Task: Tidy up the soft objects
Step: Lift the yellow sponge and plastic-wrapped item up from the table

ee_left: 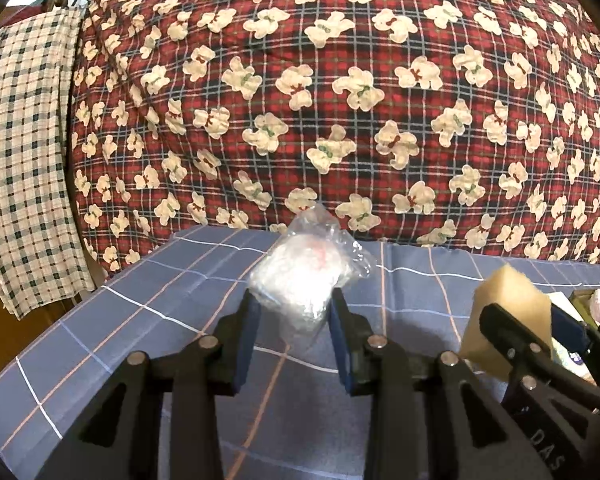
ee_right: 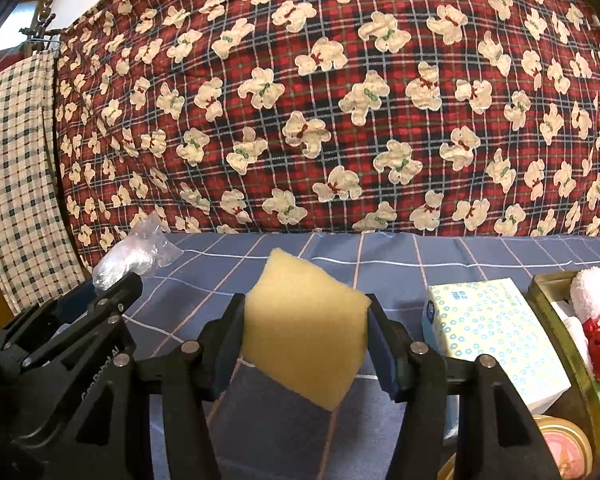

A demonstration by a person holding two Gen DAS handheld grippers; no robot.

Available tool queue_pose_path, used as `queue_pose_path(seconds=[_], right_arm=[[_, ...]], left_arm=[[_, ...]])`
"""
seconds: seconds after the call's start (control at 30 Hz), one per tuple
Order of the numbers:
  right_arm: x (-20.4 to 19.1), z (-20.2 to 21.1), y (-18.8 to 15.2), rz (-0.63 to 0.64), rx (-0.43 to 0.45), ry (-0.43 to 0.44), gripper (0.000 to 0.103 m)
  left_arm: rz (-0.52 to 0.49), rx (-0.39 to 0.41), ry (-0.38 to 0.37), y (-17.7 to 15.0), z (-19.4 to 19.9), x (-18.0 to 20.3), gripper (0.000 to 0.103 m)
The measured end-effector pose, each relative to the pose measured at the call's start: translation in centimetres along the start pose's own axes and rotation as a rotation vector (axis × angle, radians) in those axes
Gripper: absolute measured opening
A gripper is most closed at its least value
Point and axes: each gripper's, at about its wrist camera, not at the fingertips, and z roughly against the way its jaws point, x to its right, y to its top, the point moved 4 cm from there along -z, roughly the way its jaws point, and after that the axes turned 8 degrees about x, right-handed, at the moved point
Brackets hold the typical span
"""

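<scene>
My left gripper (ee_left: 294, 300) is shut on a clear plastic bag with white soft stuff inside (ee_left: 300, 276) and holds it above the blue checked cloth (ee_left: 180, 300). My right gripper (ee_right: 306, 320) is shut on a yellow sponge (ee_right: 306, 328) and holds it above the same cloth (ee_right: 400, 264). The sponge (ee_left: 508, 312) and right gripper also show at the right of the left wrist view. The bag (ee_right: 136, 252) and left gripper show at the left of the right wrist view.
A tissue pack with blue rings (ee_right: 492, 332) lies right of the sponge. A gold-rimmed tray (ee_right: 556, 320) at far right holds a white plush toy (ee_right: 592, 296). A red bear-print cloth (ee_right: 340, 100) hangs behind the table.
</scene>
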Motion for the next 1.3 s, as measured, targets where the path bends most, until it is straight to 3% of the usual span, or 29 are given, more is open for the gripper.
queue_pose_path(seconds=[0.5, 1.3], right_arm=[[-0.2, 1.9, 0.4, 0.039, 0.09, -0.006, 0.059], [0.8, 4.2, 0.4, 0.026, 0.136, -0.008, 0.059]], left_arm=[[0.009, 0.073, -0.015, 0.4, 2.0, 0.0, 0.033], [0.028, 0.075, 0.01, 0.1, 3.3, -0.4, 0.033]])
